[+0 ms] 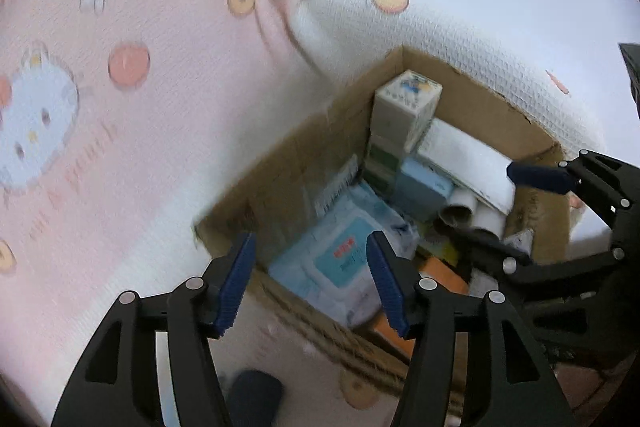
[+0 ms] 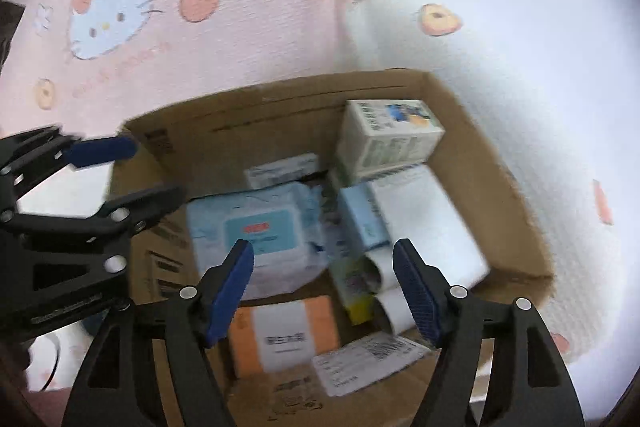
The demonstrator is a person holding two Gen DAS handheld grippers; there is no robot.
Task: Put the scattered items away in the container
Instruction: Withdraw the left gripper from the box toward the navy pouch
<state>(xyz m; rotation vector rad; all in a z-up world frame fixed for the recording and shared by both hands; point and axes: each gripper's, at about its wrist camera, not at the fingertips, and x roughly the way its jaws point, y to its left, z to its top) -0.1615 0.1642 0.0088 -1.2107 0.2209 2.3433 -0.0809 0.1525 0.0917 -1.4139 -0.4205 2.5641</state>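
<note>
Both grippers, left gripper [image 1: 310, 281] and right gripper [image 2: 324, 293], hang over the cardboard box [image 2: 280, 107] with blue-padded jaws spread wide, holding nothing. That brown corrugated box sits on a bed by the rounded edge of a pink, waffle-textured cartoon-cat blanket [image 2: 240, 27]. Inside lie a soft blue wipes pack [image 2: 256, 227], an orange carton [image 2: 280, 331], white paper rolls [image 2: 394, 307] and small printed boxes [image 2: 388, 139].

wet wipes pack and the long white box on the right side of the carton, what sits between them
In the right wrist view, a light blue box lies between the wet wipes pack and the long white box.
</note>
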